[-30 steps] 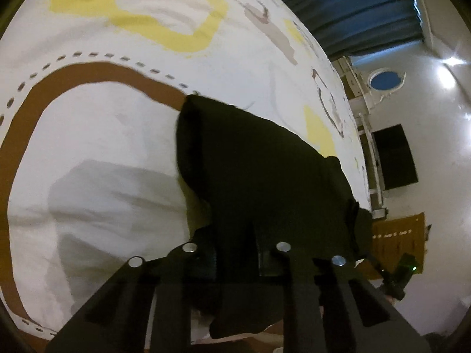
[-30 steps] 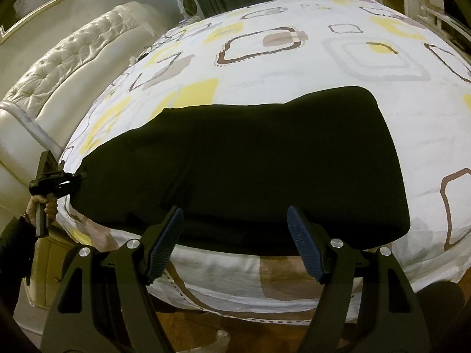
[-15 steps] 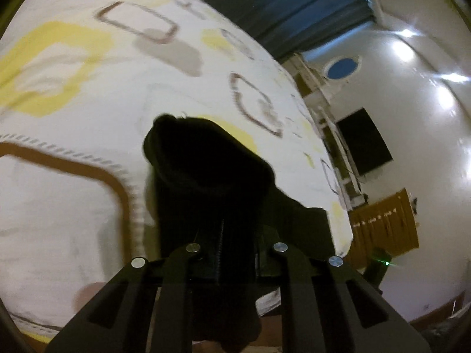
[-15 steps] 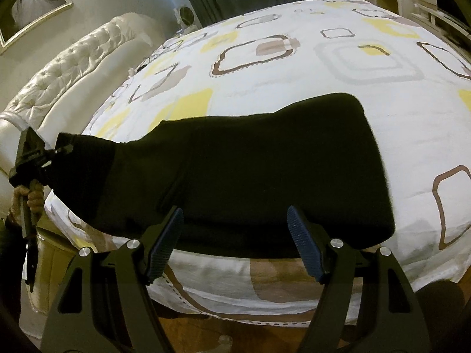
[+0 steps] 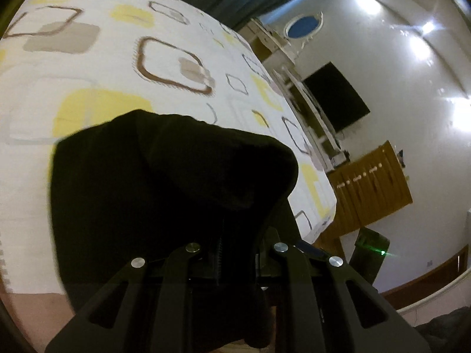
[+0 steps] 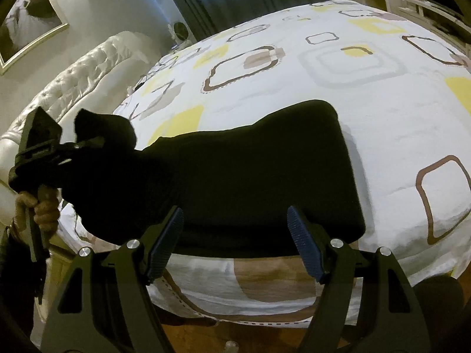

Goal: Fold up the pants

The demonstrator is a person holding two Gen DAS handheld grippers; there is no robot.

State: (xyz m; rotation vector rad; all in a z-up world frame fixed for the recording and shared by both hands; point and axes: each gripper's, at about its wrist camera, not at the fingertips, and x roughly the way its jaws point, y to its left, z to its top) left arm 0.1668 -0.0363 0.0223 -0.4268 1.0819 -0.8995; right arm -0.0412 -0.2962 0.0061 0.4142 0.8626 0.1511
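Pants end pinched in closed left gripper, raised at 9 o'clock for folding over; right gripper held open, empty.

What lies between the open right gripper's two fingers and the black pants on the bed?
Nothing: in the right wrist view, the right gripper stands open before the pants, its gap showing only the pants and the patterned bedspread.

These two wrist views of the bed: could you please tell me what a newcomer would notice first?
Black pants stretch across the near edge of a bedspread patterned with yellow and brown squares. At the left, the left hand-held gripper lifts one end of them off the bed, shut on the cloth. The right hand-held gripper hangs open over their near edge.
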